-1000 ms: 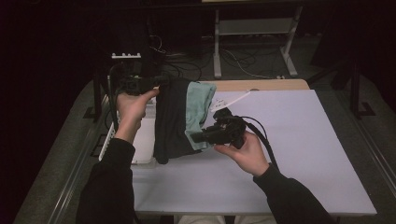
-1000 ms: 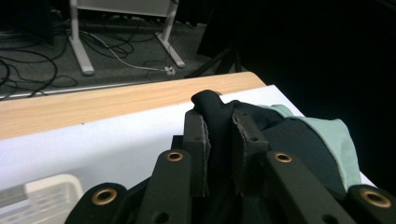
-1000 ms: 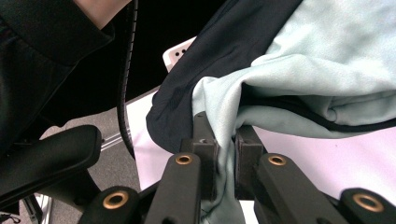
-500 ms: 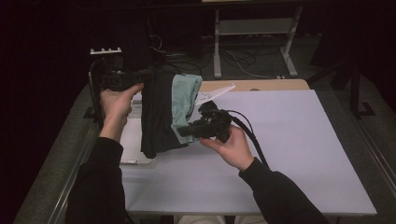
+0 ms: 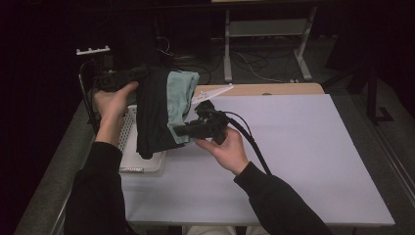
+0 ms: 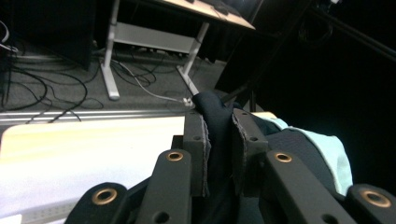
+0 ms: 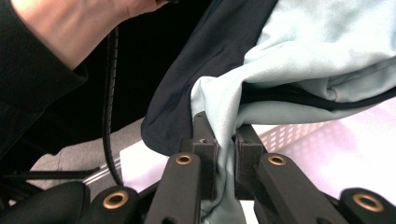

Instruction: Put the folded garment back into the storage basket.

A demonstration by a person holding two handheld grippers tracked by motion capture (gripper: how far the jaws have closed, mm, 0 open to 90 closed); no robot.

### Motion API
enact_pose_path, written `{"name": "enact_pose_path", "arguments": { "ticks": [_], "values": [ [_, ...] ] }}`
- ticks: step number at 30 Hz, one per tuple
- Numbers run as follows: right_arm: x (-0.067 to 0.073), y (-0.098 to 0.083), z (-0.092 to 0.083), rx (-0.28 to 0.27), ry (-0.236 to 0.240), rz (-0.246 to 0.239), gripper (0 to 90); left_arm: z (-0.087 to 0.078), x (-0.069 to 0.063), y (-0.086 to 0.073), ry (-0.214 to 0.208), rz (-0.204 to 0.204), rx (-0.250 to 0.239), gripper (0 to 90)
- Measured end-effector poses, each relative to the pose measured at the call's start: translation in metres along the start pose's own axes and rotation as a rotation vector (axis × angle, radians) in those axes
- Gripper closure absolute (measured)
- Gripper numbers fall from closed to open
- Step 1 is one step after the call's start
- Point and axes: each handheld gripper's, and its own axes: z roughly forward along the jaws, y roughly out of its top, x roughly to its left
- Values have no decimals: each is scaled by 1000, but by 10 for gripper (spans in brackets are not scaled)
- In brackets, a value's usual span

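A dark navy garment (image 5: 151, 115) with a pale mint-green panel (image 5: 178, 100) hangs in the air over the table's left side, held between both grippers. My left gripper (image 5: 142, 73) holds its top edge, and in the left gripper view the jaws are shut on a fold of the dark cloth (image 6: 217, 126). My right gripper (image 5: 182, 130) grips lower down on the green part. In the right gripper view its jaws pinch the mint fabric (image 7: 226, 140), with the dark cloth (image 7: 196, 70) draped behind.
A white perforated tray (image 5: 128, 147) lies under the garment at the white table's (image 5: 293, 156) left edge. A white strip (image 5: 215, 92) lies behind the garment. A wooden table edge (image 5: 274, 89), metal frame legs (image 5: 227, 49) and floor cables (image 5: 254, 66) stand beyond.
Both hands have carried the garment leftward and slightly up, over the tray. The right gripper has followed, still gripping the green part.
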Motion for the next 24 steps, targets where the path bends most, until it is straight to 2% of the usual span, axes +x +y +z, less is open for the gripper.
{"name": "enact_pose_path", "arguments": {
  "ticks": [8,11,17,24],
  "values": [
    [0,6,13,-26,-11,11,817,-8,10,3,29,15,-43,768],
    [-1,6,19,-32,-11,18,817,-9,13,3,60,42,-32,769],
    [-2,2,35,-46,4,24,817,-11,18,1,74,95,-33,771],
    [-4,0,55,-49,13,42,817,-17,29,-2,106,92,-39,772]
  ]
}}
